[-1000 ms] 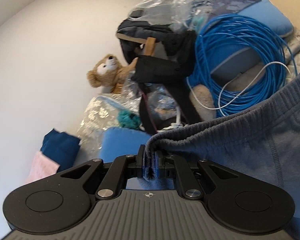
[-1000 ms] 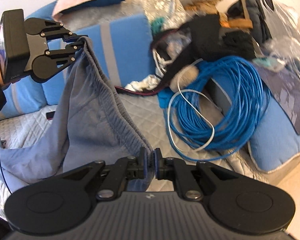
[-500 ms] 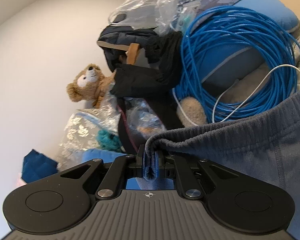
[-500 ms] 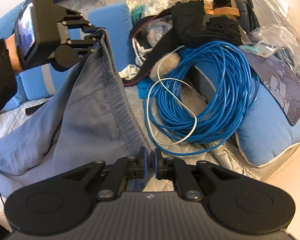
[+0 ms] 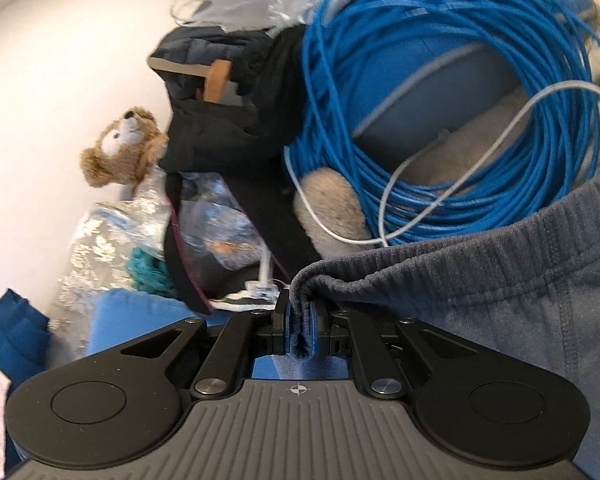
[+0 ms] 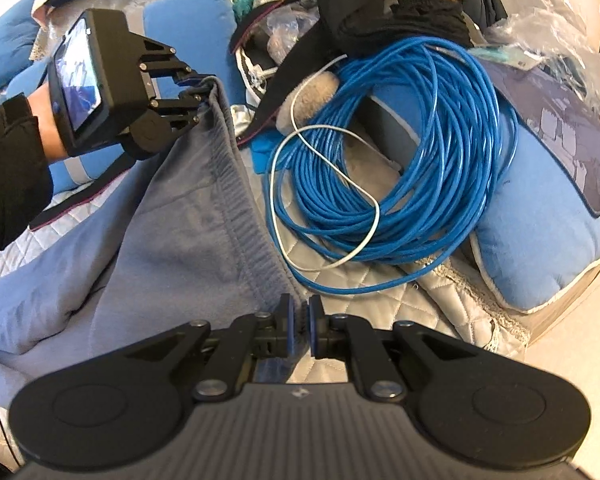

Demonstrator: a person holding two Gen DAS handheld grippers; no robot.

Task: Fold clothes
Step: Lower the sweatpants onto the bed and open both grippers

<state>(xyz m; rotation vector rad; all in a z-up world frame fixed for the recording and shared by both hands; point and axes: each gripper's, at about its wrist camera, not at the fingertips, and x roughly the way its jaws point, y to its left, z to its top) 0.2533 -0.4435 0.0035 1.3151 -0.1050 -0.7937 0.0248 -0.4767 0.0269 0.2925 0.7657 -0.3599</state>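
Count of the things on the bed

There are two hand-held grippers, the left one [image 6: 204, 94] and the right one [image 6: 299, 326], one grey-blue pair of sweatpants [image 6: 172, 248], one coil of blue cable [image 6: 432, 152], one thin white cable [image 6: 328, 200], one teddy bear [image 5: 120, 152], and at least three blue cushions, of which one [image 6: 548, 232] lies beside the coil.
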